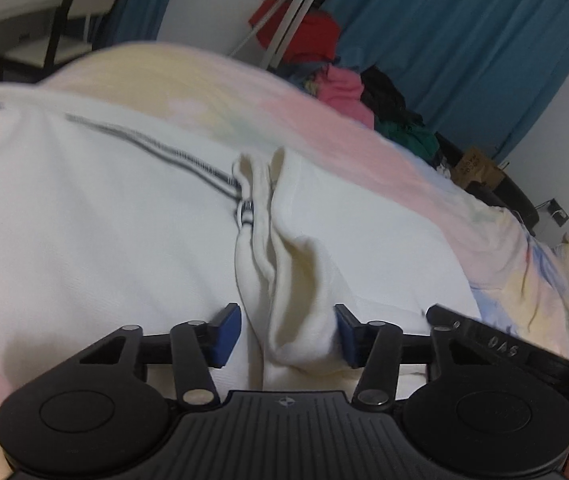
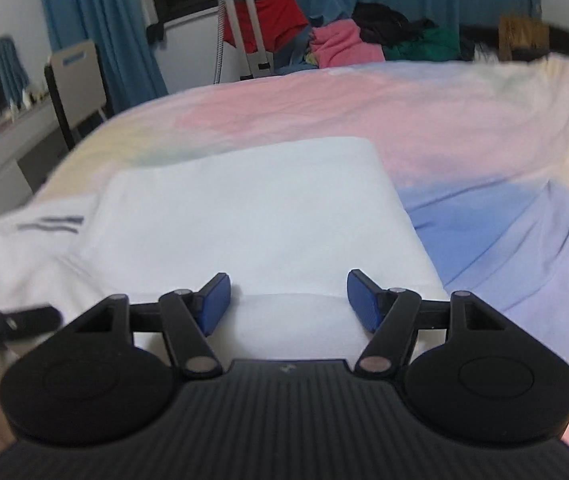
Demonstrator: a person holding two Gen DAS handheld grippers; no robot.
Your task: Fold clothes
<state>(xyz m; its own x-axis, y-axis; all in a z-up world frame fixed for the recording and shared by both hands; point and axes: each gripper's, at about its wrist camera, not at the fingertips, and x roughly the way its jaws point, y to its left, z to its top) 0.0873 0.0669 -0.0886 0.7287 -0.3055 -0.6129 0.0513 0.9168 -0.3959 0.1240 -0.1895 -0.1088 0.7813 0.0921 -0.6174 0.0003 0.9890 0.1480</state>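
Left wrist view first: the left gripper (image 1: 288, 334) sits low over the white garment (image 1: 84, 220), fingers partly apart, with a raised ridge of white fabric (image 1: 300, 308) standing between the blue pads (image 1: 226, 334). The right-hand pad touches that fold, the other stands clear of it, so no firm pinch shows. Only this view catches the dark zipper line (image 1: 156, 148) and its metal pull (image 1: 246, 214).

Over to the right wrist — the right gripper (image 2: 288, 300) hovers with fingers wide and nothing between them, just above a flat, folded white panel (image 2: 244, 208) of the garment (striped trim (image 2: 54, 224) at the left). This view alone shows the garment lying on the pastel bedsheet (image 2: 404, 120), with a clothes pile (image 2: 348, 44) beyond the bed's far edge.
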